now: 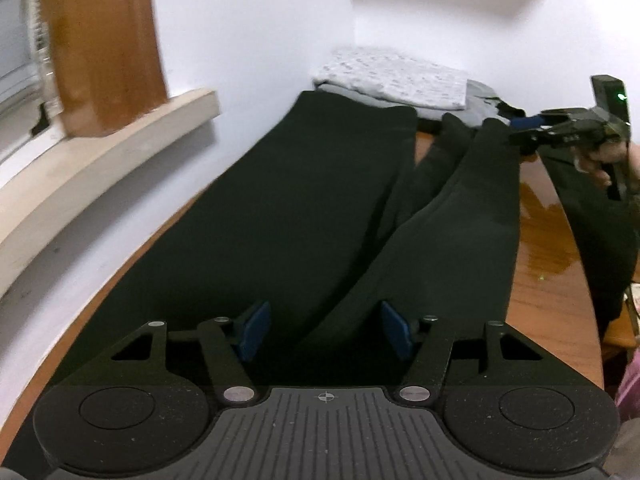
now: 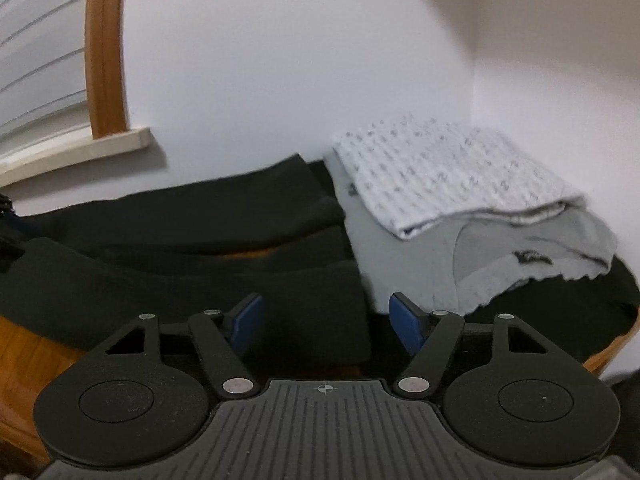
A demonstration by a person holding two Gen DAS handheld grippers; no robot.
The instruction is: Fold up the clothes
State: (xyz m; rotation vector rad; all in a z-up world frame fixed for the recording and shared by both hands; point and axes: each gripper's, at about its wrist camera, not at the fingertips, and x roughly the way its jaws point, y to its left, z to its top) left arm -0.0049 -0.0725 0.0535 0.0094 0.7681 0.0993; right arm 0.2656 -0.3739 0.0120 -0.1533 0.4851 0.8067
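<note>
Black trousers (image 1: 280, 208) lie lengthwise on the wooden table (image 1: 548, 248), both legs stretching away from me toward the far wall. My left gripper (image 1: 326, 330) is open, its blue pads (image 1: 256, 330) straddling the near end of the trousers. My right gripper (image 2: 326, 326) is open over the cuff end of one black leg (image 2: 320, 308). The right gripper also shows in the left wrist view (image 1: 524, 132), at the far end of the right leg, held by a hand.
A folded white patterned cloth (image 2: 448, 172) lies on a grey garment (image 2: 500, 260) in the far corner by the white walls. A pale window sill (image 1: 100, 160) and wooden frame (image 1: 104, 40) run along the left. The table edge (image 1: 584, 280) curves on the right.
</note>
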